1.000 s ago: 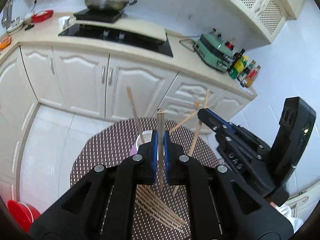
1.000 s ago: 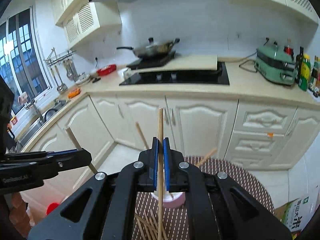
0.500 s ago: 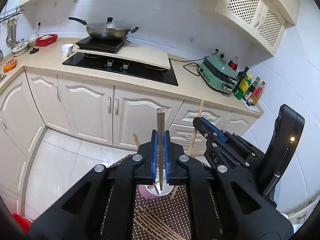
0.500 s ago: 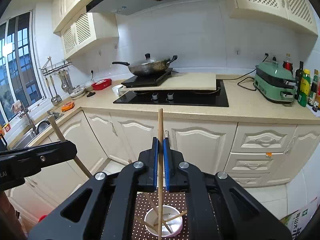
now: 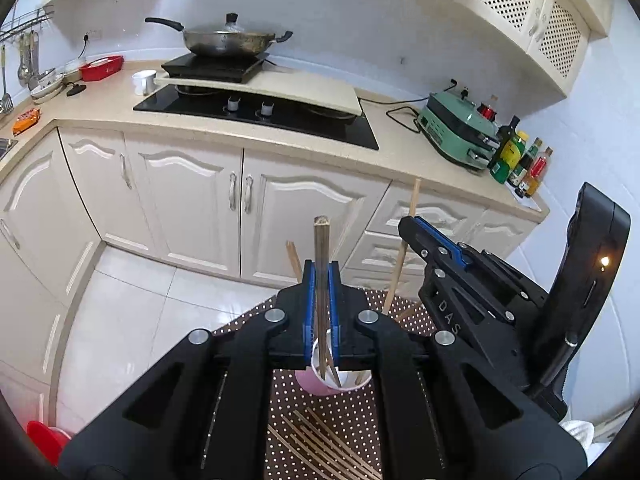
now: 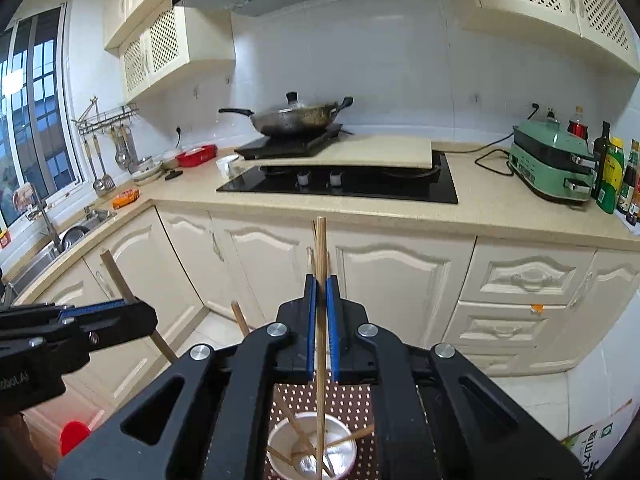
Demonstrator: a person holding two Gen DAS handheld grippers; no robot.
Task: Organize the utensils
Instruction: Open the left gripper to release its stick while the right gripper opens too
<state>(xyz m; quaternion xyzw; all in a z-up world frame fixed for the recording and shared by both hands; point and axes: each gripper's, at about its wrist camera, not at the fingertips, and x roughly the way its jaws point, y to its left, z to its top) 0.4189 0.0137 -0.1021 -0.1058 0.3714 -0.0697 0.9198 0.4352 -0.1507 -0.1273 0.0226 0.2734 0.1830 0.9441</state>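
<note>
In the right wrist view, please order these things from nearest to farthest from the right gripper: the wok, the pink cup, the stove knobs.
Measured from the right gripper:
1. Pink cup, just below the fingertips, on the dotted mat.
2. Stove knobs, ahead on the counter's black cooktop.
3. Wok, farthest, behind the knobs near the wall.

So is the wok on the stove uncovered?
No, the wok carries a lid with a black knob on top.
</note>
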